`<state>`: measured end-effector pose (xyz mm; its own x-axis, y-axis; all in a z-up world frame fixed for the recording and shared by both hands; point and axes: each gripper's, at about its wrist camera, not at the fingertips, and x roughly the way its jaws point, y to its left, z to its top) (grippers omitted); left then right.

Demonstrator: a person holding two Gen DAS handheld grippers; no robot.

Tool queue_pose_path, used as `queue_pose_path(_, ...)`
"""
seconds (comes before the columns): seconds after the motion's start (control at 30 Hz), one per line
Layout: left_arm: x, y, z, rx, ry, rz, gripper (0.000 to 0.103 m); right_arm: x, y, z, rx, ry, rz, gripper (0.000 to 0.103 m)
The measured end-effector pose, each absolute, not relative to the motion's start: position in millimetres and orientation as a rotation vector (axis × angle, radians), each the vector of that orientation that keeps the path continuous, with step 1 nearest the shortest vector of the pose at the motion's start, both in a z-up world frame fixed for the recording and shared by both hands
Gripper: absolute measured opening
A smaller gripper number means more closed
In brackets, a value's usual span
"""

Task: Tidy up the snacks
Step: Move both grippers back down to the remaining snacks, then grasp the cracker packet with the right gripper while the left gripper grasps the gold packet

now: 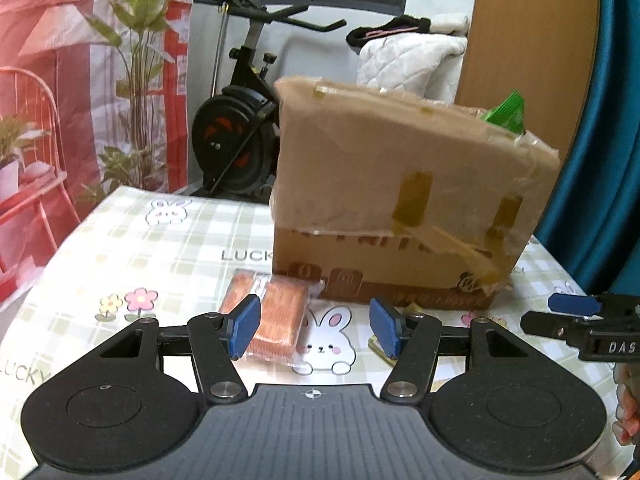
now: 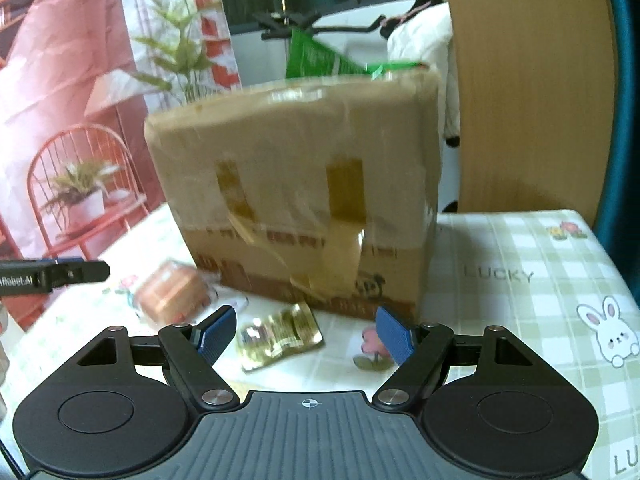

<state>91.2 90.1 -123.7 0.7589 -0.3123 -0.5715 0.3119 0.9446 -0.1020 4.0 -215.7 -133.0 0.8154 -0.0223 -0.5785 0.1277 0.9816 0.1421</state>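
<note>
A taped cardboard box [image 1: 400,200] [image 2: 304,184] stands on the table, with a green snack bag [image 1: 506,110] [image 2: 316,58] sticking out of its top. In front of it lies an orange snack pack [image 1: 276,316] [image 2: 172,292] in clear wrap, and to its right a small gold packet [image 2: 280,334]. My left gripper [image 1: 314,326] is open just above the table, its left pad in front of the orange pack. My right gripper [image 2: 306,336] is open too, with the gold packet lying beyond its jaws, nearer the left pad. Neither holds anything.
The table [image 1: 160,240] [image 2: 520,272] wears a checked cloth with rabbits and flowers. Behind stand an exercise bike [image 1: 240,128], a wooden panel [image 2: 528,88], a white quilted cloth [image 1: 408,60] and a red printed backdrop [image 1: 60,80]. Each gripper shows at the edge of the other's view.
</note>
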Motion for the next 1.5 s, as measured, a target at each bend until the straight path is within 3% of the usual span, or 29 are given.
queue_pose_path(0.5,96.9,82.6,-157.7,0.0,0.677,-0.384,0.062,35.3,-183.1,-185.3,0.033,0.793,0.092,0.073)
queue_pose_path(0.93,94.1,75.1,-165.5,0.001,0.696,-0.401,0.062,57.0,-167.3,-203.1,-0.114,0.852,0.183,0.091)
queue_pose_path(1.5,93.6,81.1,-166.4,-0.015,0.701,-0.402,0.062,60.6,-155.3,-200.7,-0.087,0.871,0.136,0.095)
